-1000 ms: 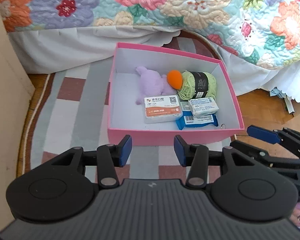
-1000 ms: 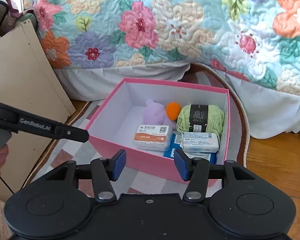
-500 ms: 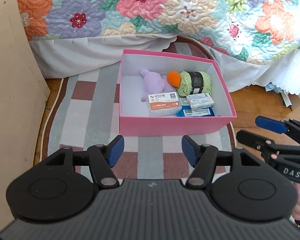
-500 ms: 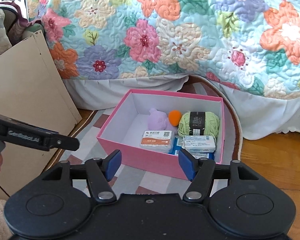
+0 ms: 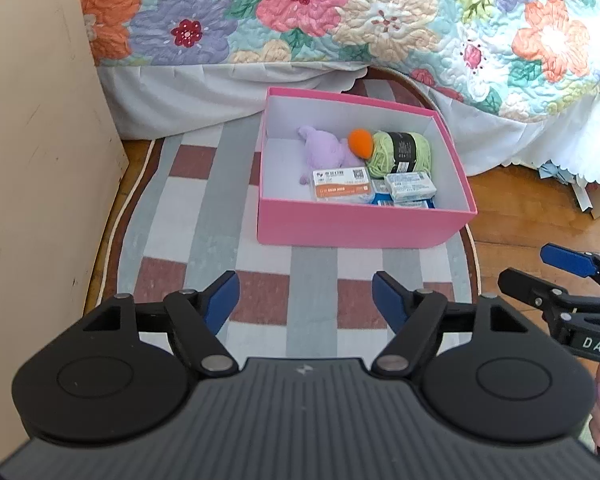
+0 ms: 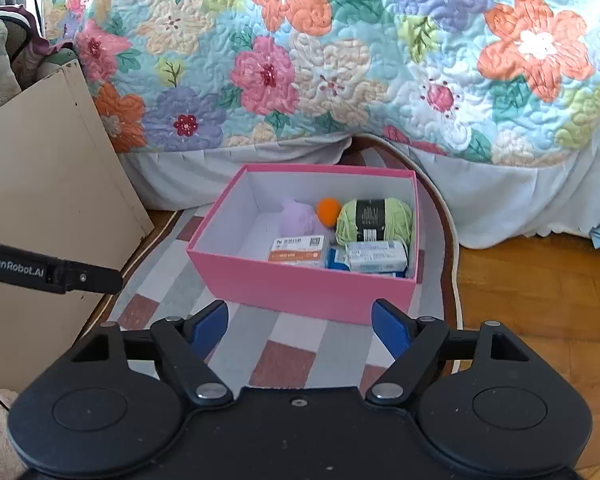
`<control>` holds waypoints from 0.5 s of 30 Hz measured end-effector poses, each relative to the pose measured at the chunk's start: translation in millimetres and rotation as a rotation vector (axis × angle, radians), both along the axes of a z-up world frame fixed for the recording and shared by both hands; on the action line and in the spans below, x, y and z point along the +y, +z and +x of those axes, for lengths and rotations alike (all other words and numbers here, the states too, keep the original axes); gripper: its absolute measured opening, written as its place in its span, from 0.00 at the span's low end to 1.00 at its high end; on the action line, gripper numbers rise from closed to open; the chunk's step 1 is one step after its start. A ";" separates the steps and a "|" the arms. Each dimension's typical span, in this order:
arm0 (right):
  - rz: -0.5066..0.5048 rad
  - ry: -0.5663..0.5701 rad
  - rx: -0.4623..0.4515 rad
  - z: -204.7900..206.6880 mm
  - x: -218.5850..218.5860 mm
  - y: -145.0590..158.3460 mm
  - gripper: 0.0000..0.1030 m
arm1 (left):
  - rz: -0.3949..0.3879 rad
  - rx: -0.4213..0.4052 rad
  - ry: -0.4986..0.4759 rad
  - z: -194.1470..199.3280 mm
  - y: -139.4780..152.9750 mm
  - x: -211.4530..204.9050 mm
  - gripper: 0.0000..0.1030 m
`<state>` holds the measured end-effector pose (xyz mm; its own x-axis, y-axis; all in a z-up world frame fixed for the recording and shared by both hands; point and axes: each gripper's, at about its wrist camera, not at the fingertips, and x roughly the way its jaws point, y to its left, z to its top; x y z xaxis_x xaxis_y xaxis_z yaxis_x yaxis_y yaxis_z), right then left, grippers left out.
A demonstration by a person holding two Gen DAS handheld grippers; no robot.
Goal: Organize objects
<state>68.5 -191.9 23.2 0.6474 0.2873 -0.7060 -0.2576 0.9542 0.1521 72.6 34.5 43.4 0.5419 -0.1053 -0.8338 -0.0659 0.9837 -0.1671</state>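
Both pairs of jaws are seen spreading apart, and nothing is caught between the pads of either. Over the checked rug [image 5: 204,216], the left gripper [image 5: 305,298] is held short of the pink box [image 5: 360,226], its blue pads parted with only rug visible in the gap.

At the far left of the scene a beige board [image 5: 32,152] is stood upright beside the rug, and behind it the floral quilt [image 5: 340,20] is draped over the bed edge, with a white skirt [image 5: 180,96] hung below it.

The pink box is set on the rug near the skirt, lid off. Inside it, from left to right, a lilac plush toy [image 5: 326,150] is laid toward the back wall, an orange ball [image 5: 360,143] is pressed against it, and a pale green skein of yarn [image 5: 402,153] with a black band is placed beside the ball. In front of these, an orange-and-white packet [image 5: 342,187] is laid, and to its right a pale blue-and-white packet [image 5: 410,186] is stacked on a blue one that is mostly hidden.

The right gripper [image 6: 300,322] is likewise held near the box's front wall without touching it, empty and widening. Wooden floor [image 6: 540,288] is shown to the right of the rug.
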 end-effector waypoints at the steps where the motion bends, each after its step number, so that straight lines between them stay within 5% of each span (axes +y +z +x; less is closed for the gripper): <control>1: 0.000 -0.002 0.007 -1.2 -0.2 -0.2 0.82 | 0.000 0.001 0.001 -2.1 -0.3 -1.0 0.71; 7: -0.029 0.032 0.037 -12.3 7.2 -2.3 0.97 | 0.024 0.002 -0.003 -13.1 -3.5 -7.9 0.80; 15: -0.044 0.001 0.035 -20.2 7.9 0.4 0.98 | 0.065 0.012 -0.010 -20.2 -7.0 -15.4 0.96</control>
<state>48.4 -183.9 23.6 0.6213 0.2564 -0.7404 -0.2542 0.9598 0.1191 52.4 19.1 36.5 0.5307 -0.0560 -0.8457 -0.0576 0.9931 -0.1018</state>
